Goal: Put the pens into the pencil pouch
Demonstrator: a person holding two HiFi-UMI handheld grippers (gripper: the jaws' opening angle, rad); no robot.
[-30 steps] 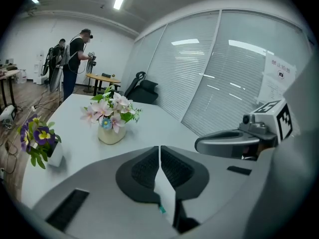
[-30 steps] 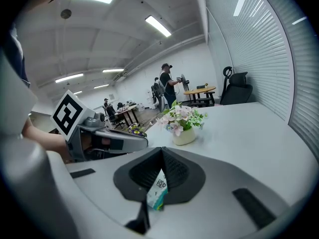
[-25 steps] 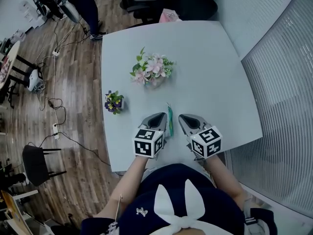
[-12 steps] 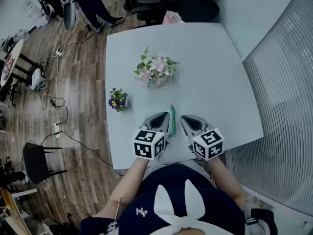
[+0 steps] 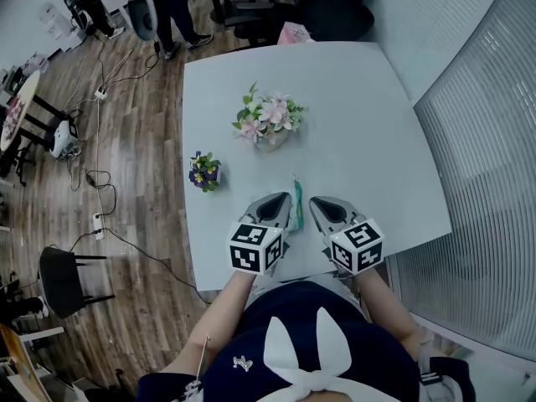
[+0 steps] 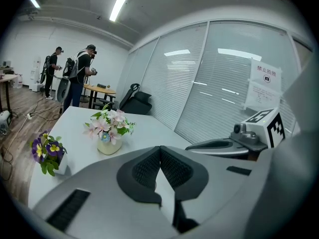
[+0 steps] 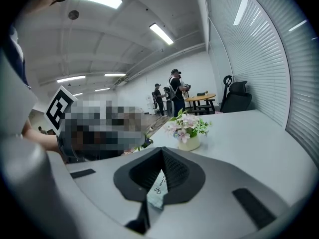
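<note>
Left gripper [image 5: 274, 201] crept up. Both jaws together, right gripper [image 5: 323, 203] clamped on pouch [image 5: 296, 205], table [image 5: 360, 124] near edge. Soft, light: likely best held by rim.

Pink bouquet [image 5: 268, 122] sits mid-worktop [image 5: 360, 115], small purple flowers [image 5: 203, 172] near its left edge, black chair [image 5: 63, 279] on the wooden floor [image 5: 134, 141].

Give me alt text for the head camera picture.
A person at a pale table holds a left gripper and right gripper, fingers closed, either side of a slim teal object. Beyond stand a pink flower vase and a small purple flower pot.
</note>
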